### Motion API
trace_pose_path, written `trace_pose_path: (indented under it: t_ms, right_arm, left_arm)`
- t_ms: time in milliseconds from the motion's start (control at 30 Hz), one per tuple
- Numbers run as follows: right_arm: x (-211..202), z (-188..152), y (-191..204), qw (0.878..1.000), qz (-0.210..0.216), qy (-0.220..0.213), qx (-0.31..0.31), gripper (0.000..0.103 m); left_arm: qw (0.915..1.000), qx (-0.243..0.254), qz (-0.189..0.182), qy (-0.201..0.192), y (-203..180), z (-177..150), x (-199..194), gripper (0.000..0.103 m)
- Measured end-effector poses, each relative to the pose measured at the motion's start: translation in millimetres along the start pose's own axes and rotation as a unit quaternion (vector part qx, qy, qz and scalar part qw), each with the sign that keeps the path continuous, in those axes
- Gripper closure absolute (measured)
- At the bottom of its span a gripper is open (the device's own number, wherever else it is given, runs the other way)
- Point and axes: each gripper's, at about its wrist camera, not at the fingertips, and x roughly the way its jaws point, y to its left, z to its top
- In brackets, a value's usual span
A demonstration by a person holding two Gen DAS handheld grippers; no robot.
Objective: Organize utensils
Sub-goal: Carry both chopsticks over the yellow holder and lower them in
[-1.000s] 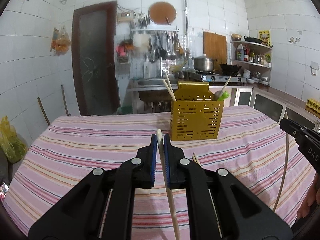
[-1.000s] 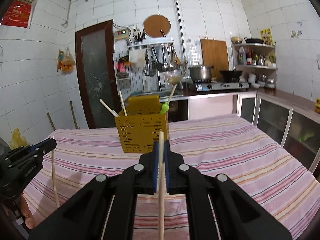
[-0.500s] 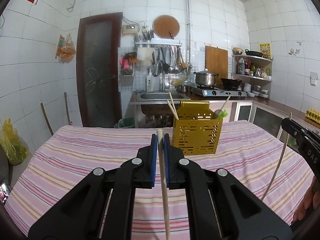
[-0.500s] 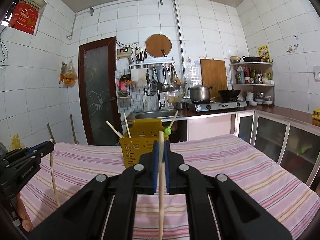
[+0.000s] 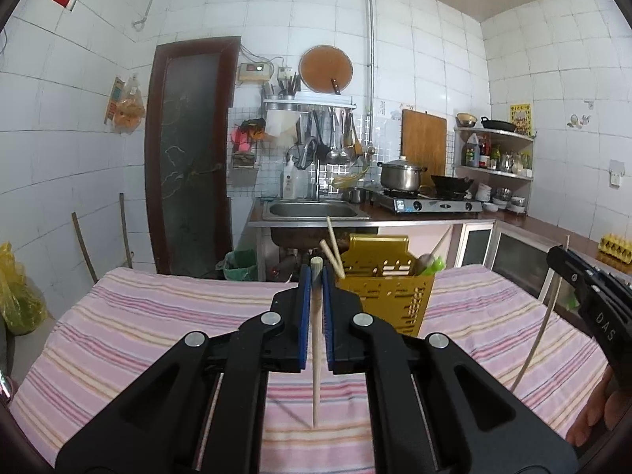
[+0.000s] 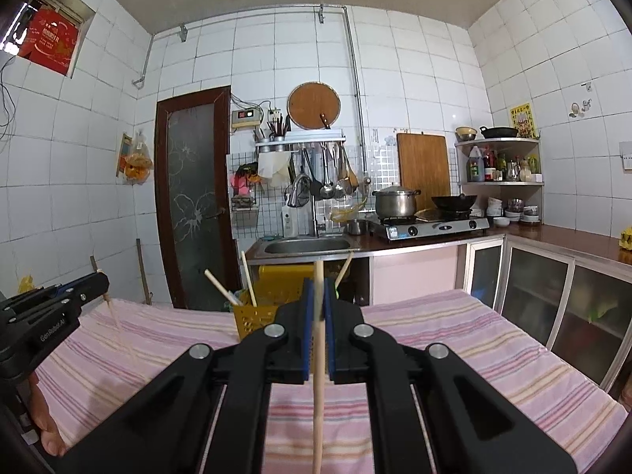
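A bench (image 5: 158, 316) draped in a pink striped cloth fills the foreground of a white-tiled kitchen, with a dark wooden door (image 5: 189, 150) at the left, a steel sink (image 5: 312, 210) and a gas stove (image 5: 426, 203) carrying a lidded pot (image 5: 399, 173) and a wok (image 5: 450, 183) along the back wall. On the far part of the bench stands a yellow perforated utensil holder (image 5: 385, 296), upright, with two chopsticks leaning out of its left compartment and a green-tipped utensil (image 5: 434, 265) poking from its right side; in the right wrist view the same holder is partly hidden behind the tongs. The left tongs (image 5: 315, 276) are clenched on a single wooden chopstick (image 5: 316, 355), which runs nearly upright between the blue pads, its blunt end just above them and its thin end hanging free over the cloth. The right tongs (image 6: 319, 288) are likewise clenched on a second chopstick (image 6: 319, 395), held upright, its top rising above the pads in line with the holder behind it. Each pair of tongs shows at the edge of the other's camera: the right tongs at the right edge of the left wrist view, chopstick dangling below them, and the left tongs at the left edge of the right wrist view. Fingertips (image 5: 596, 414) of the person's hand show beneath the right tongs, and a thumb (image 6: 47, 430) shows beneath the left.
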Motion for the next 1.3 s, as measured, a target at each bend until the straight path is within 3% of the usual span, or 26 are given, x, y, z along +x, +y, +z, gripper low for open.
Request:
trace_pose_path:
  t_ms: [800,1067,1300]
  right_arm:
    - [109.6,102.0,12.6,0.998,0.001,-0.064,-0.001,0.097]
    - [167.8,115.5,16.0,0.997,0.0,-0.074,0.005,0.098]
    - [228.3,88.6,15.8,0.998,-0.007,-0.057,0.006,0.098]
  left_arm:
    - [0.9956,-0.013,-0.037,-0.084,-29.4,135.1,99.7,0.098]
    - [0.9956,-0.011,-0.03,-0.088,-36.4,141.8,162.8,0.098]
    - [0.9975,-0.021,-0.029,-0.062,-34.0,126.6,231.2,0.098]
